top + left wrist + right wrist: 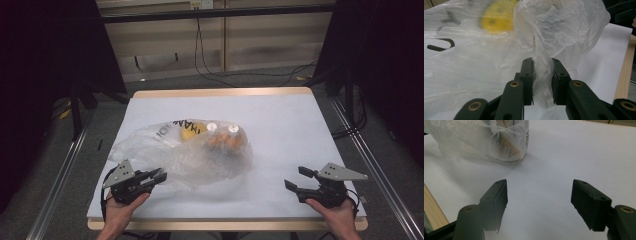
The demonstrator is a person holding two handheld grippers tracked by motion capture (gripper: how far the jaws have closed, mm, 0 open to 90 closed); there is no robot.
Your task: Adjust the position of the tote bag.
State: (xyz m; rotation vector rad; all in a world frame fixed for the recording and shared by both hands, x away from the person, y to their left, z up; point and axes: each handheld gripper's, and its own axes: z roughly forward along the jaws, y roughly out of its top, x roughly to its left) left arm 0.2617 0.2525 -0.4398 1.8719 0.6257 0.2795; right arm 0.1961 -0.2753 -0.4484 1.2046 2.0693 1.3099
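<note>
Bag point(190, 152) — 2 bottles point(222, 135) inside

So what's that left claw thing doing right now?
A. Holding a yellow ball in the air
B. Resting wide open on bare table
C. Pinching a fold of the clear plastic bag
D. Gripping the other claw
C. In the left gripper view, the left gripper has a bunched fold of the plastic bag squeezed between its two black jaws, while the right gripper stands open over the bare table.
</note>
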